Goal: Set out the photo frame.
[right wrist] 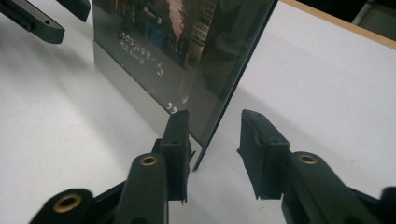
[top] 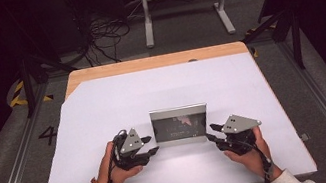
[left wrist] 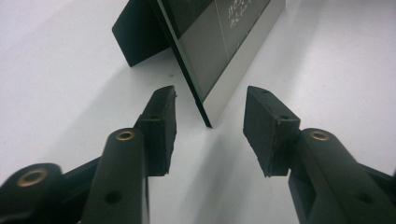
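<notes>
A glass-fronted picture frame (top: 180, 125) stands upright near the front middle of the white table top (top: 160, 87), showing a dark photo with white writing. My left gripper (top: 151, 144) is at the frame's left edge. Its jaws are open, and the frame's corner (left wrist: 205, 116) sits between them untouched. My right gripper (top: 210, 132) is at the frame's right edge, also open. In the right gripper view the frame (right wrist: 154, 46) has its thin edge between the two pads (right wrist: 180, 135). The frame's dark back support (left wrist: 140, 32) rests on the table.
A strip of wooden table edge (top: 156, 62) shows beyond the white sheet. On the floor behind are tangled cables (top: 105, 35) and a white metal stand (top: 183, 1). Metal rails (top: 12, 169) run along both sides of the table.
</notes>
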Action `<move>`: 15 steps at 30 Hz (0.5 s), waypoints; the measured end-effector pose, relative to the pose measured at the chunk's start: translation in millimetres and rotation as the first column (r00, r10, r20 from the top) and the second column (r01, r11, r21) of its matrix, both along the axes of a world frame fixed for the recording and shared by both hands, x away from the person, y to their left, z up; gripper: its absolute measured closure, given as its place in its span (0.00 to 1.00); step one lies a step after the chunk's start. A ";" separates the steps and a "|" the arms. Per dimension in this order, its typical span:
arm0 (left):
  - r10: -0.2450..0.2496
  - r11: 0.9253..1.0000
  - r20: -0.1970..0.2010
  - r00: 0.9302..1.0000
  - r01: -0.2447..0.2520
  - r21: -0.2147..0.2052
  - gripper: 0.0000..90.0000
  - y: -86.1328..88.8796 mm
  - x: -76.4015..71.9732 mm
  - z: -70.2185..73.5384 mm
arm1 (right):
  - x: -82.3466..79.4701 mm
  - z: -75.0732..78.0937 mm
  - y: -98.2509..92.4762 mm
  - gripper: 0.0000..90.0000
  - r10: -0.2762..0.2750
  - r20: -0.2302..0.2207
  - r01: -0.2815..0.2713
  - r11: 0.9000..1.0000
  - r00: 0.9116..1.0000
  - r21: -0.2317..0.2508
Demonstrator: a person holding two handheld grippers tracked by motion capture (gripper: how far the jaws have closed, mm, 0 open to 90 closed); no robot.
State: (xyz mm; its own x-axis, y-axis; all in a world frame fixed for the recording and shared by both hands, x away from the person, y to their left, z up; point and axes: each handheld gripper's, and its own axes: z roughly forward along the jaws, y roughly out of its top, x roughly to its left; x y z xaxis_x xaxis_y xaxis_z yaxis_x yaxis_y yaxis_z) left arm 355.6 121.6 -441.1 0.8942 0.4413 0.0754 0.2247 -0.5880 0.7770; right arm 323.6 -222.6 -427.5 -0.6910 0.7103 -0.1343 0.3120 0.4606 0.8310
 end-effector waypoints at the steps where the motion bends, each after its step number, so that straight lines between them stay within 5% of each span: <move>1: 0.002 1.000 0.000 1.000 -0.002 0.003 0.59 1.2 -0.9 -0.4 | -0.5 -0.3 0.2 0.67 0.003 -0.003 -0.003 1.000 1.000 -0.007; 15: 0.031 0.998 0.003 1.000 -0.031 0.057 0.31 11.4 -14.2 -7.5 | -10.3 -5.6 -7.2 0.44 0.047 -0.027 -0.049 0.997 0.999 -0.054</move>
